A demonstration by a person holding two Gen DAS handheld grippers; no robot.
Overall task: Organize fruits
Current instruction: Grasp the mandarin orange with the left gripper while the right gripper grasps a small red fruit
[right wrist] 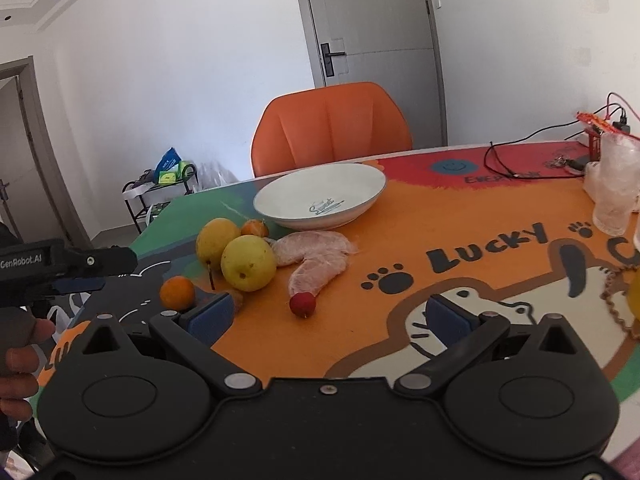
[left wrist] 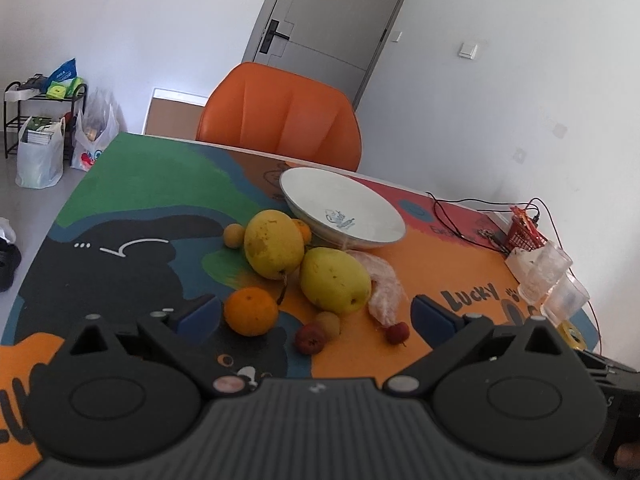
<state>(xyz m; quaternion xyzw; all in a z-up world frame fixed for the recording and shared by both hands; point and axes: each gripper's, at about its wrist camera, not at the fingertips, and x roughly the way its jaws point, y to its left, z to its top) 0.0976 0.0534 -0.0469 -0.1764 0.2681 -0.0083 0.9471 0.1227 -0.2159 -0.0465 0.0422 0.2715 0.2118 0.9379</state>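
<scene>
Two grippers open over the fruit pile, nothing held

Both grippers hover low over the table w/ blue pads spread wide, empty. Left gripper (left wrist: 318, 312) points at the fruit cluster: an orange (left wrist: 251, 311) sits just beside its left pad, and two small red fruits (left wrist: 310, 339) plus a pale yellowish one lie between the pads, on the mat, not gripped. Right gripper (right wrist: 330, 314) is set further right, aimed across the mat; a small red fruit (right wrist: 303, 304) lies ahead, between its pads. In the right wrist view the left gripper shows at the left edge, w/ the person's fingers (right wrist: 18, 354) on its handle.

Fruits: two big yellow pears (left wrist: 274, 243) side by side, touching; a smaller orange behind them; a small yellow fruit (left wrist: 234, 235) left of the pears. Crumpled foam net (left wrist: 384, 288) lies right of the nearer pear. White bowl (left wrist: 344, 184) sits behind the pile, no fruit in it.

Surface: bright cartoon mat (right wrist: 460, 240) reading "LUCKY". Clear plastic cups (left wrist: 548, 272), red basket and cables at the right edge. Orange chair (right wrist: 332, 128) at the far side, grey door (right wrist: 372, 20), white walls; rack w/ bags (left wrist: 40, 128) on the floor.
</scene>
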